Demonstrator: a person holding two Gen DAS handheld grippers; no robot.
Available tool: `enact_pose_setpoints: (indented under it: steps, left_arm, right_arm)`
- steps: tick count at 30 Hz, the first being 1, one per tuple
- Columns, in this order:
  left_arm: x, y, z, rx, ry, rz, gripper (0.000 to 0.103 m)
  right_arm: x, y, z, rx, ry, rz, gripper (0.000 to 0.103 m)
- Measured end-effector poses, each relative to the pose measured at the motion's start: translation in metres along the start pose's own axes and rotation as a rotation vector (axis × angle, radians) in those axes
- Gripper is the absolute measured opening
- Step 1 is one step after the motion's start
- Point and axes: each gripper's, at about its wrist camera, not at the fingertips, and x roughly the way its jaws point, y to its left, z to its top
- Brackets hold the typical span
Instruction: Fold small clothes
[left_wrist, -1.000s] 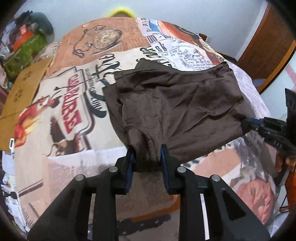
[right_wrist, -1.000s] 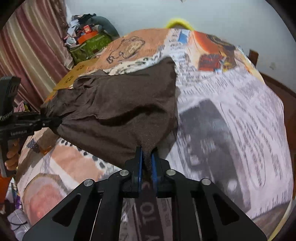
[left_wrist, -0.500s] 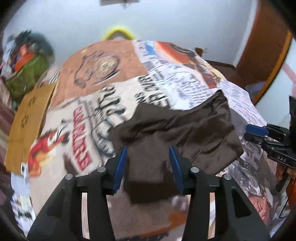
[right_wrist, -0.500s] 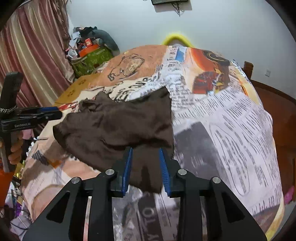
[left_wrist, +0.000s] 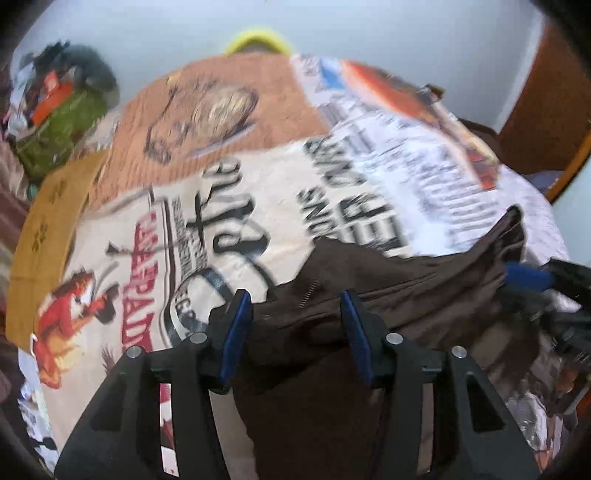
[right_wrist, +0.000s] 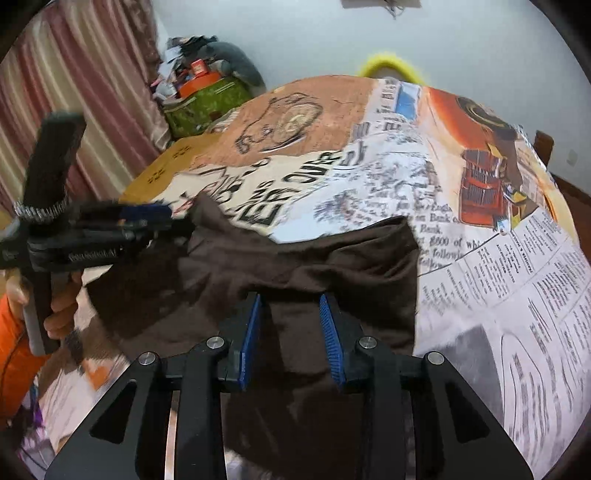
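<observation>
The brown garment (left_wrist: 388, 306) lies on the printed bedspread (left_wrist: 258, 206), bunched along its far edge and spread toward the near side. In the right wrist view it covers the middle of the bed, its far right corner (right_wrist: 402, 229) flat on the newsprint pattern.

A second ago both claws were pinched on the near edge of the cloth, one at each end, holding it stretched between them. Half a second ago both had let go. Now the left gripper (left_wrist: 295, 332) stands with its jaws wide apart, cloth lying beneath and between them but not clamped. The right gripper (right_wrist: 291, 332) is likewise wide open over the cloth, gripping nothing. Both have moved forward over the garment since the release; the frames are blurred by motion.

Judgement: one fold has been laid down and released. The far edge appears ridged and uneven, with a raised pucker near the left claw's blue pads (left_wrist: 236, 328), so the fold is not yet tidy. The task looks partly done; a fresh grasp on an edge, or a smoothing pass, seems the likely next requirement.

Beyond the bed, a cardboard sheet (left_wrist: 44, 221) and a heap of clutter (right_wrist: 207, 92) sit against the striped curtain (right_wrist: 74, 92).
</observation>
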Motion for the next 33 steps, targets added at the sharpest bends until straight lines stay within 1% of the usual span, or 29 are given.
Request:
enact_pose_setpoints:
  steps: [2, 4, 7, 9, 12, 13, 14, 15, 16, 17, 18, 19, 20, 22, 26, 27, 29, 30, 31, 32, 33]
  left_arm:
    - [0.007, 0.011, -0.004, -0.04, 0.008, -0.042, 0.053]
    - [0.006, 0.019, -0.007, -0.074, 0.0, -0.071, 0.054]
    - [0.0, 0.022, -0.008, -0.092, -0.013, -0.054, 0.054]
    - [-0.012, 0.024, -0.008, -0.086, -0.039, -0.014, 0.053]
    - [-0.037, 0.032, -0.01, -0.095, -0.088, -0.021, 0.055]
    - [-0.042, 0.035, -0.011, -0.099, -0.096, -0.025, 0.059]
    - [-0.049, 0.039, -0.014, -0.105, -0.104, -0.033, 0.062]
    - [-0.054, 0.043, -0.017, -0.108, -0.109, -0.044, 0.068]
    - [-0.056, 0.046, -0.02, -0.108, -0.107, -0.053, 0.074]
    - [-0.057, 0.048, -0.024, -0.108, -0.1, -0.062, 0.077]
    - [-0.057, 0.049, -0.028, -0.109, -0.085, -0.074, 0.084]
    - [-0.055, 0.05, -0.033, -0.11, -0.072, -0.087, 0.087]
    - [-0.051, 0.05, -0.037, -0.11, -0.054, -0.107, 0.087]
    - [-0.043, 0.046, -0.043, -0.109, -0.018, -0.131, 0.087]
    - [-0.021, 0.04, -0.044, -0.128, 0.046, -0.194, 0.087]
    - [-0.014, 0.039, -0.042, -0.133, 0.065, -0.204, 0.087]
    - [-0.007, 0.037, -0.038, -0.132, 0.067, -0.196, 0.086]
    - [-0.006, 0.035, -0.036, -0.123, 0.06, -0.197, 0.084]
    - [-0.006, 0.034, -0.034, -0.119, 0.057, -0.205, 0.077]
    - [-0.004, 0.033, -0.032, -0.121, 0.056, -0.216, 0.074]
    - [-0.002, 0.033, -0.03, -0.126, 0.058, -0.23, 0.068]
  right_arm:
    - [-0.004, -0.011, 0.0, 0.039, -0.022, 0.008, 0.029]
    - [-0.01, -0.025, -0.002, 0.086, -0.034, -0.018, 0.029]
    - [-0.019, -0.046, -0.006, 0.154, -0.039, -0.081, 0.029]
    - [-0.028, -0.057, -0.011, 0.195, -0.036, -0.091, 0.029]
    - [-0.046, -0.056, -0.018, 0.195, -0.05, -0.106, 0.03]
    - [-0.05, -0.053, -0.02, 0.189, -0.049, -0.101, 0.03]
    - [-0.053, -0.052, -0.021, 0.184, -0.046, -0.095, 0.034]
    - [-0.056, -0.048, -0.023, 0.178, -0.044, -0.088, 0.039]
    - [-0.055, -0.047, -0.023, 0.173, -0.042, -0.085, 0.051]
    - [-0.056, -0.043, -0.025, 0.164, -0.04, -0.083, 0.058]
    - [-0.056, -0.039, -0.027, 0.154, -0.044, -0.077, 0.06]
    - [-0.053, -0.039, -0.027, 0.146, -0.043, -0.073, 0.064]
    - [-0.048, -0.037, -0.027, 0.14, -0.037, -0.071, 0.066]
    - [-0.039, -0.035, -0.029, 0.135, -0.016, -0.066, 0.066]
    - [-0.021, -0.035, -0.028, 0.156, 0.005, -0.045, 0.066]
    - [-0.019, -0.035, -0.027, 0.158, 0.002, -0.038, 0.066]
    - [-0.015, -0.032, -0.025, 0.156, -0.004, -0.018, 0.067]
    - [-0.014, -0.03, -0.024, 0.156, -0.003, -0.008, 0.068]
    - [-0.012, -0.029, -0.023, 0.156, -0.002, 0.001, 0.068]
    - [-0.01, -0.028, -0.022, 0.157, -0.002, 0.007, 0.068]
    - [-0.008, -0.028, -0.02, 0.156, -0.002, 0.011, 0.068]
